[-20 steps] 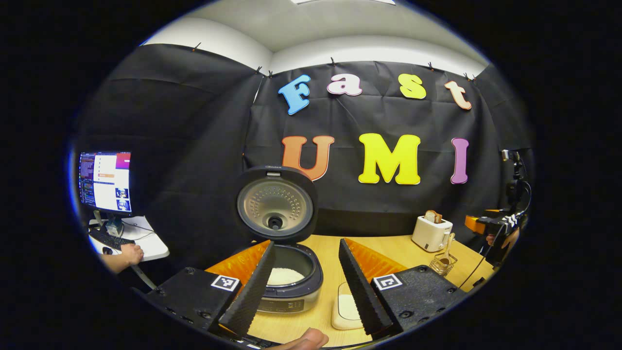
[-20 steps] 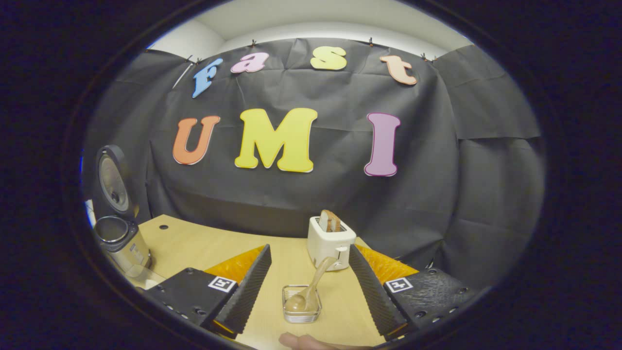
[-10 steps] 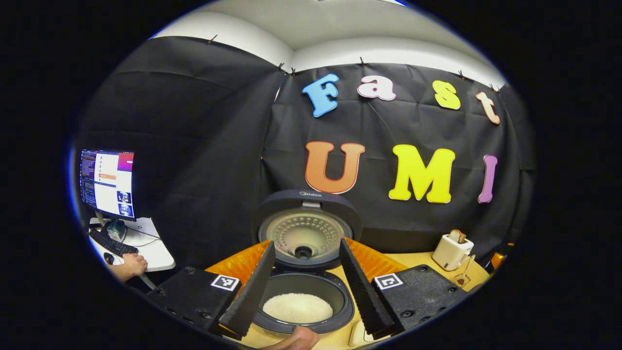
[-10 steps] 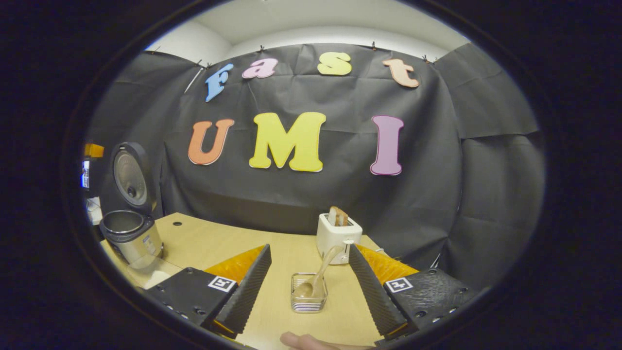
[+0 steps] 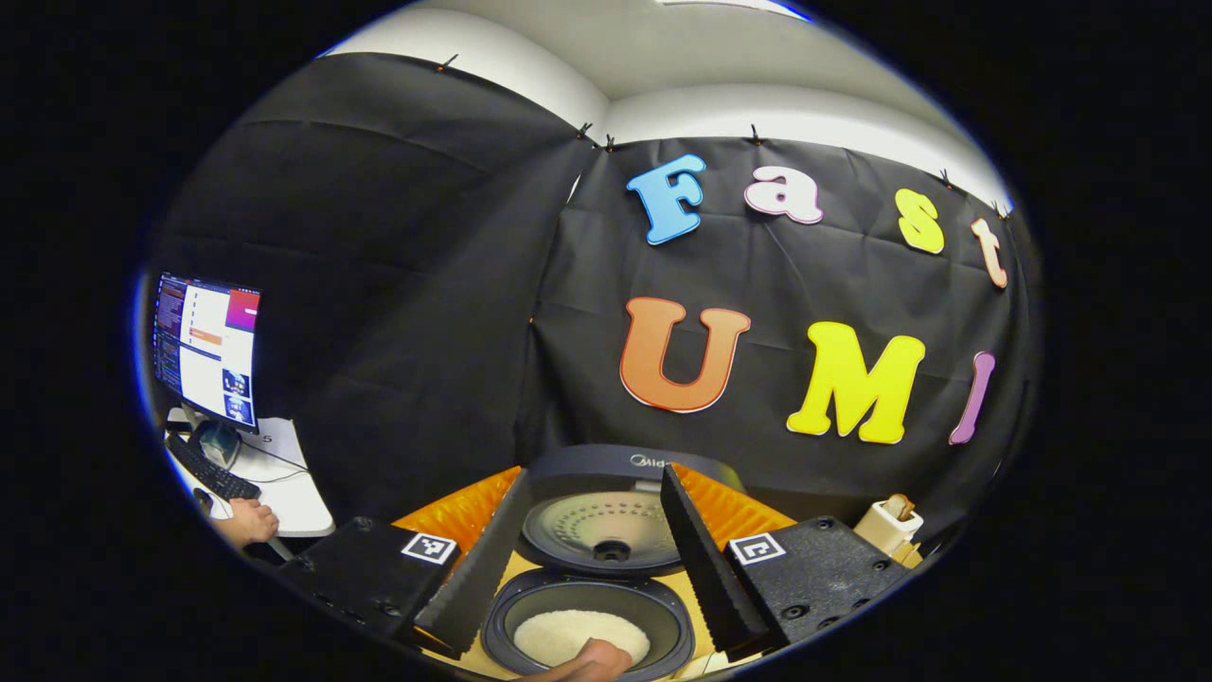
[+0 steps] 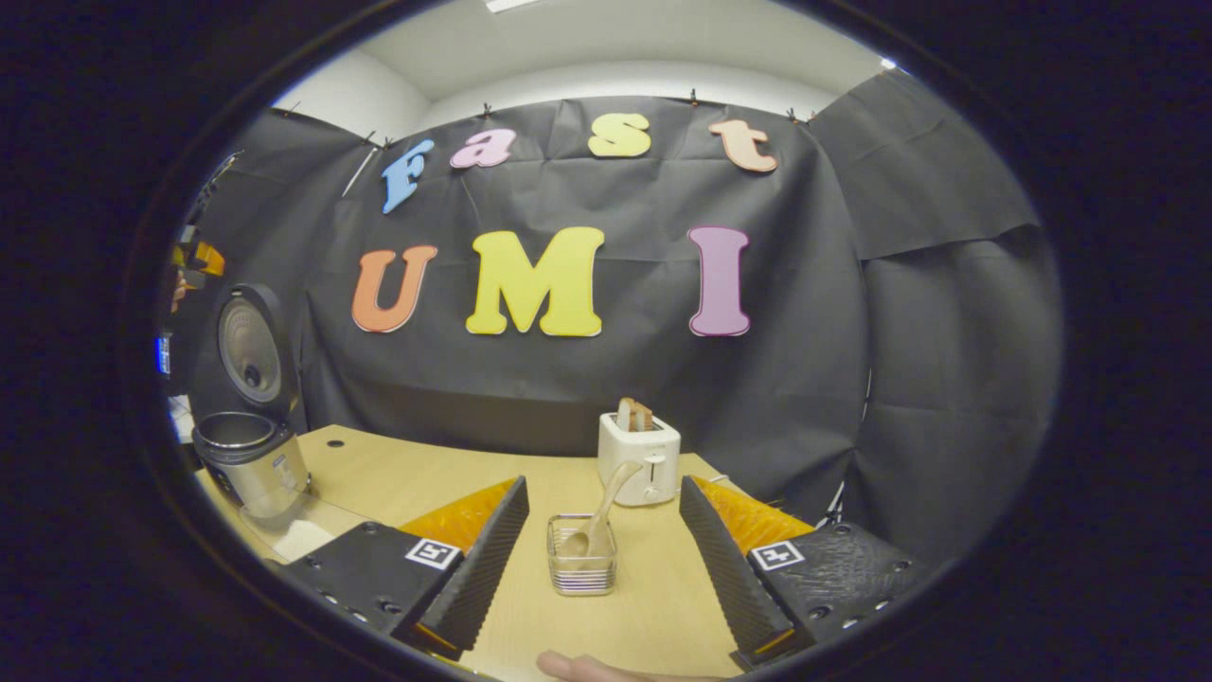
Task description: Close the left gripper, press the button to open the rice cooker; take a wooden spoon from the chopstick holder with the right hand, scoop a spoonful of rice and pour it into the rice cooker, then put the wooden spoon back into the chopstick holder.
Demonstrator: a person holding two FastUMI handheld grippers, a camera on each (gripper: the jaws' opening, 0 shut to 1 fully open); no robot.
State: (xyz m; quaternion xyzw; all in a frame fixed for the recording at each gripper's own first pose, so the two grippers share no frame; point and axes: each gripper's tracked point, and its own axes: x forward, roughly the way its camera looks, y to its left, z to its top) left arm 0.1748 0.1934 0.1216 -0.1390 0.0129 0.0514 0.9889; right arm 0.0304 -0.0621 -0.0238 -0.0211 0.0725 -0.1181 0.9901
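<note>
In the left gripper view the left gripper [image 5: 589, 559] hangs over the round, dark-rimmed rice cooker [image 5: 587, 620], its two ridged, wedge-shaped fingers [image 5: 705, 568] spread apart and gripping nothing. The cooker's lid [image 5: 606, 516] stands open, its metal inner face dotted with small dimples around a central dark vent; a brand mark on the lid's outer edge is partly hidden, so it cannot be read in full. A flat bed of white rice [image 5: 573, 635] lies in the inner pot. A fingertip [image 5: 592, 658] of the person shows at the bottom edge.

In the right gripper view the right gripper [image 6: 598, 559] is also spread wide and empty, above the pale wood-grain table [image 6: 653, 606]. Between its fingers stands the small square wire-mesh chopstick holder [image 6: 581, 568] with the light wooden spoon [image 6: 592, 526] leaning in it, bowl down. Just behind is a cream boxy toaster [image 6: 639, 459] holding toast. The steel-bodied cooker [image 6: 248, 455] sits far left
</note>
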